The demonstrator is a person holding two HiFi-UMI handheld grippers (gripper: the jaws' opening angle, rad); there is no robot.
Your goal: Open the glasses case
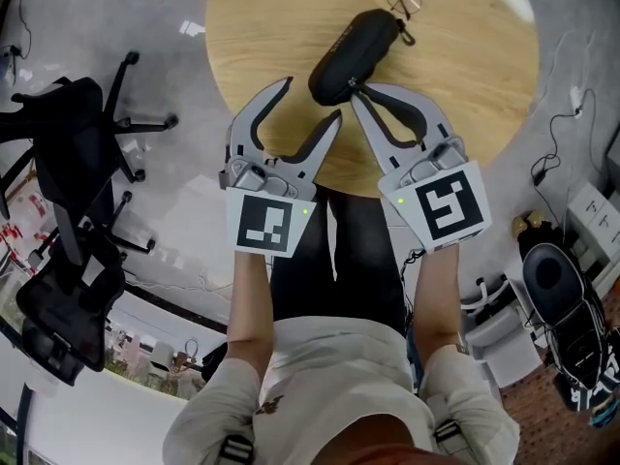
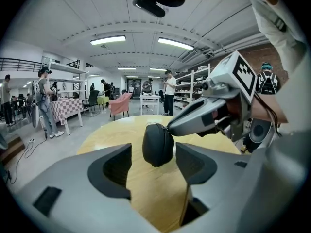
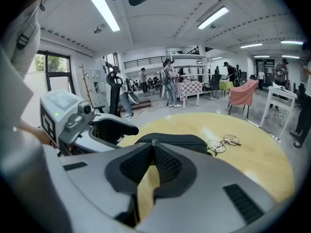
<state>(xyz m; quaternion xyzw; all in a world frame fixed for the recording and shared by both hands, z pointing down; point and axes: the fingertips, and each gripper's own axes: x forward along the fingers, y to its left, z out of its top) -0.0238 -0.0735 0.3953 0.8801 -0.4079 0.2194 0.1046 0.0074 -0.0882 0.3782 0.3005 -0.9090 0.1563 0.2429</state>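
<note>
The case (image 1: 354, 56) lies slanted on the table (image 1: 465, 85), its near end toward both claws. The right claw (image 1: 356, 93) pinches the zip tab (image 3: 154, 142) there (tight). The left claw (image 1: 312, 99) gapes wide just beside that end, not touching.

A round wooden table (image 1: 484, 66) fills the top of the head view, on a glossy grey floor (image 1: 145, 27), with black office chairs (image 1: 68, 163) at the left edge. In the left gripper view, long ceiling lights (image 2: 108, 40) run across the top; below them stand a pink armchair (image 2: 120, 105), a checked-cloth table (image 2: 65, 108) and, at right, metal shelves (image 2: 194, 81)
</note>
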